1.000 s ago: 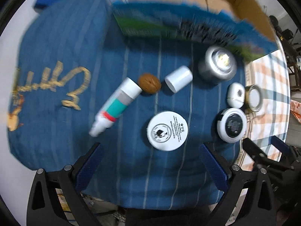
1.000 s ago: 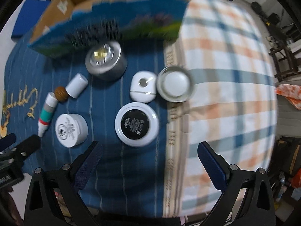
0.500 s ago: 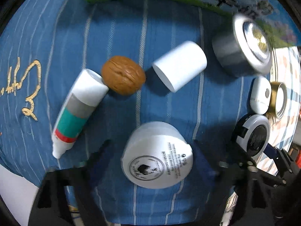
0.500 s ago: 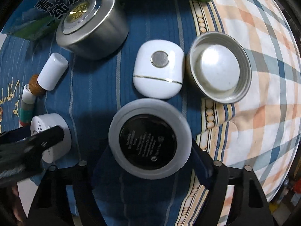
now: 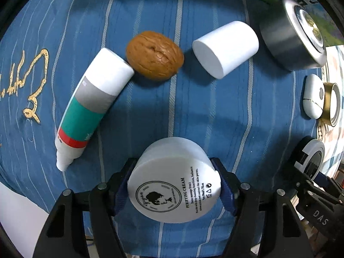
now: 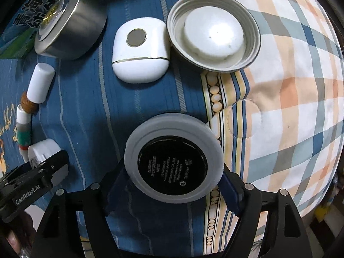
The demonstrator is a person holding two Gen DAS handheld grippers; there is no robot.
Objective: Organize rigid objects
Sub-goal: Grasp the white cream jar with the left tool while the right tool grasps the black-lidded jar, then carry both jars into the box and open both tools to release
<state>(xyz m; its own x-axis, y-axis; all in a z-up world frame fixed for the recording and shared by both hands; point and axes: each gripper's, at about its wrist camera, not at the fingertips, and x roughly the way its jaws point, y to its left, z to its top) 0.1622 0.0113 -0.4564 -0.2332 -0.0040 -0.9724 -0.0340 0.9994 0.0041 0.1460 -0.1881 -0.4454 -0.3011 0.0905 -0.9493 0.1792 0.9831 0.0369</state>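
Observation:
My left gripper point(image 5: 173, 185) is shut on a white cream jar point(image 5: 174, 185) with a printed lid, its pads on both sides. My right gripper point(image 6: 174, 176) is shut on a round white disc with a black centre point(image 6: 173, 160). Beyond the jar lie a tube with teal and red bands point(image 5: 92, 103), a walnut point(image 5: 154, 54) and a white cylinder cap point(image 5: 225, 49). In the right wrist view a silver tin point(image 6: 66, 23), a white oval case point(image 6: 140, 51) and an upturned metal lid point(image 6: 214, 34) lie farther out.
Everything rests on a blue striped cloth point(image 5: 204, 107) that meets a checked orange and grey cloth point(image 6: 290, 86) to the right. A printed cardboard box point(image 6: 21, 10) stands behind the tin. The left gripper shows at the lower left of the right wrist view point(image 6: 32, 182).
Both grippers came down and forward from well above the cloth. The left closed on the cream jar and the right closed on the black-centred disc.

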